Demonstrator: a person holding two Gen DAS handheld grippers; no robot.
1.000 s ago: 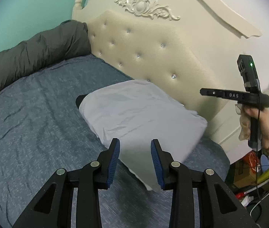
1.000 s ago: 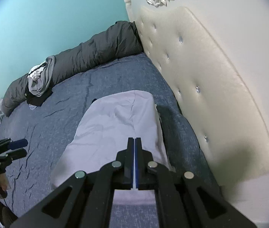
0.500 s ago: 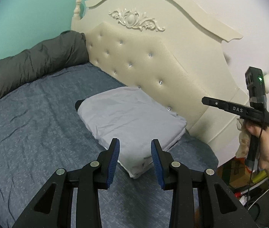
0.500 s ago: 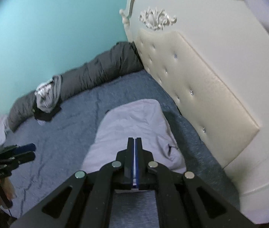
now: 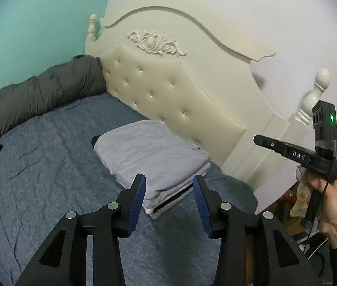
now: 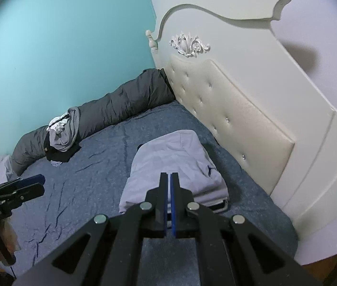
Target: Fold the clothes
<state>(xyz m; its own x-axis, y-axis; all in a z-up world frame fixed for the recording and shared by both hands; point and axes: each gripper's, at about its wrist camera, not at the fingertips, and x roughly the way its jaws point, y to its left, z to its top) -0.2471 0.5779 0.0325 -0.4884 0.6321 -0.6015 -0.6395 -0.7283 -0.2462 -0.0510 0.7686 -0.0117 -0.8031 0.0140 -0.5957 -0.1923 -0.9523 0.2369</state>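
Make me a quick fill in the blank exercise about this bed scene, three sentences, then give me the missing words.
1. The folded light grey garment lies on the ____ bedsheet.
2. The right gripper has its jaws ____, with nothing between them.
3. The rolled dark grey duvet lies along the ____ wall.

Missing words: blue; shut; turquoise

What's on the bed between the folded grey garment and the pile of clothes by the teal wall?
Only bare blue bedsheet separates the folded garment from the pile, clearest in the right wrist view.
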